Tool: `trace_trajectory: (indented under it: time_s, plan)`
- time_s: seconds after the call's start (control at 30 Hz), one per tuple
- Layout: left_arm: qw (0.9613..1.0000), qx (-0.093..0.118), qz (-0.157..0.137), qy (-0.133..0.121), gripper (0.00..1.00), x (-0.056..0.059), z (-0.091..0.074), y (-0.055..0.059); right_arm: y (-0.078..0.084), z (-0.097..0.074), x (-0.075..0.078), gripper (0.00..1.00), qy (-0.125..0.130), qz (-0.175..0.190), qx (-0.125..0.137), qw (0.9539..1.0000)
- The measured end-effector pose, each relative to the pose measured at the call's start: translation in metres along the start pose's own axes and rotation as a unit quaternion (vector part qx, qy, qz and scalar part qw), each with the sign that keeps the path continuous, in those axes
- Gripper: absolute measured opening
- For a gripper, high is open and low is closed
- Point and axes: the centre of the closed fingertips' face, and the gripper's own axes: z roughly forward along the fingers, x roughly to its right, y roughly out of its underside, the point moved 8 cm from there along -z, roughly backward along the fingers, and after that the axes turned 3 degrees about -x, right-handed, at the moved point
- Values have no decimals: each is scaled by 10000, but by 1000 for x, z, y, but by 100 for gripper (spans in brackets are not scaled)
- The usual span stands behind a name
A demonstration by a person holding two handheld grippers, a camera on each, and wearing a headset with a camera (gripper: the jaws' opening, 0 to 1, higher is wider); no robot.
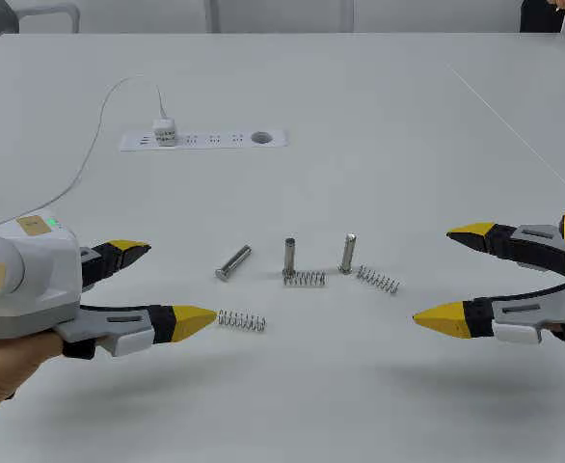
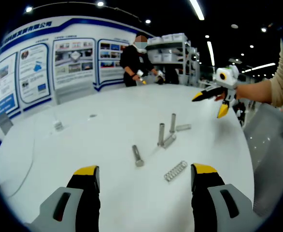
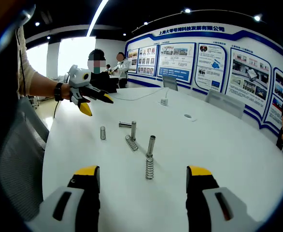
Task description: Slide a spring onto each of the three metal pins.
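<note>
Nearest to us, the left gripper hangs low to the left of the middle pin and on our side of it, jaws spread apart and empty. The right gripper mirrors it well to the right of that pin, jaws equally wide with nothing between them. We judge that we hold both open and low over the white surface so each can close in from its own side. Just past the left gripper's lower tip lies the near spring, left of the middle pin and closer to us, the easiest one for that gripper to pinch. The middle spring lies flat at the foot of the middle pin, on its right, seemingly touching its base. The third spring lies further right of the middle pin, just beside the foot of the right pin. Both of these pins stand upright on their heads, which we take as deliberate: a spring can drop straight down a shaft. The lying pin rests on its side left of the middle pin and will likely need standing up or holding. No pin carries a spring yet. Well beyond the middle pin and to its left, a socket panel sits flush in the surface with a white plug in it, clear of the work.
</note>
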Motion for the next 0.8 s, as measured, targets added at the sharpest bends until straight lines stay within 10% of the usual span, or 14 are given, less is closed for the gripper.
trace_trajectory:
  time_s: [0.8]
  plan:
    - [9984, -377, 352, 234, 62, -13, 45, -32, -1, -1, -1, 74, 0, 6, 44, 10000]
